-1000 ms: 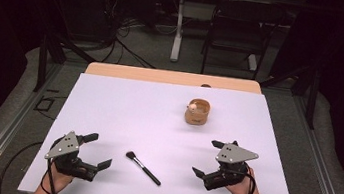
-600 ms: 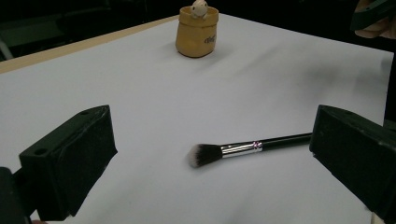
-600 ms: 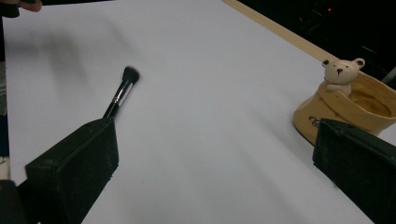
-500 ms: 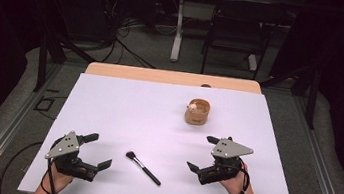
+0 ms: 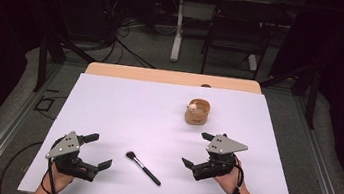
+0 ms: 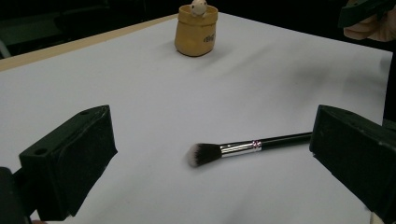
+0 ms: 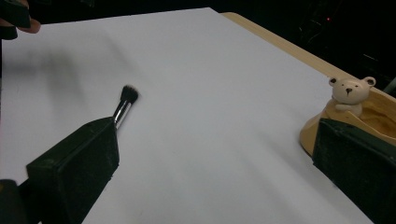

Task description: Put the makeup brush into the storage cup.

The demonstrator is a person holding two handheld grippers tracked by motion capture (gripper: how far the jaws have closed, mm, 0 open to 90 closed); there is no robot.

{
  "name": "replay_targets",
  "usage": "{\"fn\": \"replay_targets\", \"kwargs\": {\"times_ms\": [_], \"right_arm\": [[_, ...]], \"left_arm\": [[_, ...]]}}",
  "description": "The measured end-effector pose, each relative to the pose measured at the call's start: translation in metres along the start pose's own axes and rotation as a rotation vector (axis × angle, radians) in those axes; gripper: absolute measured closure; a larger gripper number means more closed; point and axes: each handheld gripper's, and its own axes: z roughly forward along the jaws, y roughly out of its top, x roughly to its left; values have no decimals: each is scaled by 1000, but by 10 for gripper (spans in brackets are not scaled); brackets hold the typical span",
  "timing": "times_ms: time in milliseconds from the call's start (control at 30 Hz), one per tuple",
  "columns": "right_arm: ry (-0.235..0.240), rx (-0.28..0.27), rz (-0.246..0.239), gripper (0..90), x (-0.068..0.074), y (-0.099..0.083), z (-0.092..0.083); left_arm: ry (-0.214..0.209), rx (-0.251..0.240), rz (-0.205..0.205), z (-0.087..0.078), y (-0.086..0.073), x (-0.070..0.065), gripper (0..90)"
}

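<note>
A: What is carried by the desk [image 5: 123, 110], taken from the largest thing down?

B: The desk is covered by a white sheet, with a strip of bare wood left at its far edge. Two grippers are held low over its near part, the left gripper [image 5: 93, 152] near the left corner and the right gripper [image 5: 199, 151] right of the middle. The jaws of both are spread wide, and nothing is held between them. A tan holder [image 5: 198, 112] with a small bear figure at its rim is stood upright farther back.

A: And the brush?

B: The makeup brush [image 5: 143, 168] is laid flat on the sheet between the two grippers, apart from both. A slim black handle, a short silver ferrule and a rounded tuft of dark bristles with pale tips are seen in the left gripper view [image 6: 243, 148]. In the high view its long axis is set on a slant: the bristles are pointed far-left, toward the left gripper, and the handle end is pointed near-right.
</note>
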Motion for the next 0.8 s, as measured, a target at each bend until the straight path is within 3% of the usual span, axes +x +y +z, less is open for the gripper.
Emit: {"fn": "replay_targets", "kwargs": {"times_ms": [800], "right_arm": [[86,62,-2,4,15,16,36]], "left_arm": [[1,-9,4,-1,0,-1,2]]}}
